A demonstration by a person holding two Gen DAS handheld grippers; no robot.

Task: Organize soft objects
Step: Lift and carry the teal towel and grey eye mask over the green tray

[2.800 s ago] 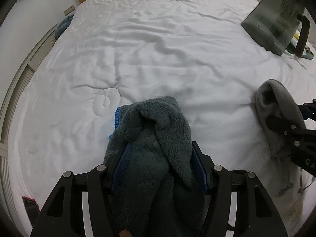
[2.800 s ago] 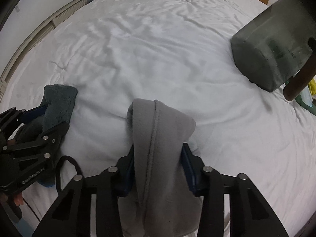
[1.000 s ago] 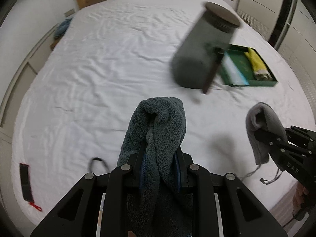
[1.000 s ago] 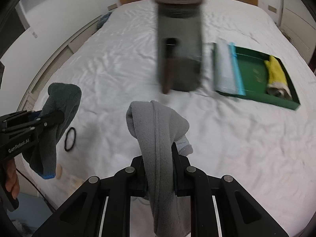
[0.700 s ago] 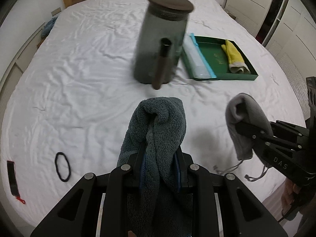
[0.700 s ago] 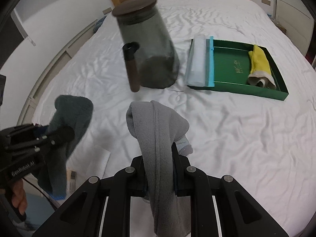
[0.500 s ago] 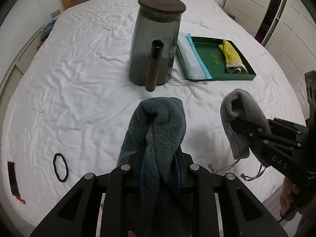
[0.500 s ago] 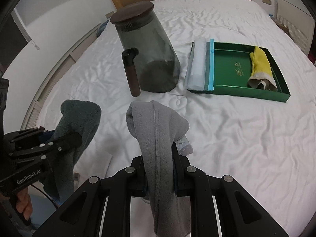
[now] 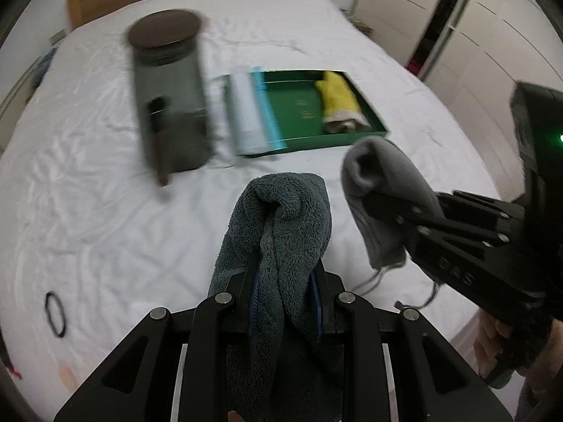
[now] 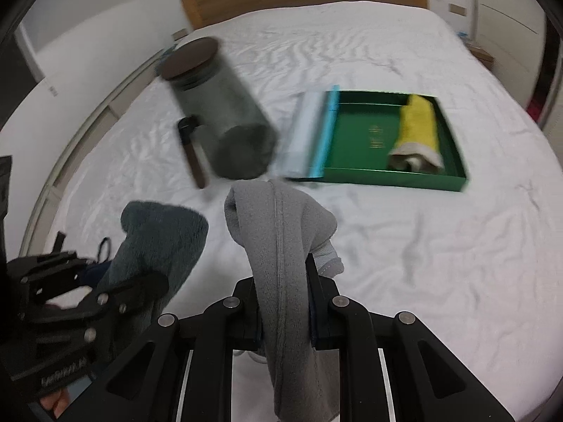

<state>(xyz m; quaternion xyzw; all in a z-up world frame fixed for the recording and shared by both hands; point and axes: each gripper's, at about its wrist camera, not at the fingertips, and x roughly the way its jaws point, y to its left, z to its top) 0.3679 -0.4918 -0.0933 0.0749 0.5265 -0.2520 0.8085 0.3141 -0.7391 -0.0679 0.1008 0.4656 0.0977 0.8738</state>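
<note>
"Any text I can read from here?"

"On my right tool (image 9: pixel 355 176), at about four o'clock in the left wrist view, raised letters read 'DAS'. Gold marks on the green tray (image 10: pixel 359 140) floor and lettering on my left tool (image 10: pixel 147 246) are too blurred."

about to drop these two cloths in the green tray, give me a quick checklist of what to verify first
1. Left tongs grip on teal fleece cloth: ok, clamped between the fingers.
2. Right tongs grip on grey cloth: ok, pinched and draped over.
3. Free space in green tray: ok, the middle is bare; yellow glove lies at one end.
4. Grey cloth's drawstring: not ok, it dangles loose and may snag.
5. Dark jar clear of the path: cannot tell, it stands beside the tray and the view is blurred.
</note>
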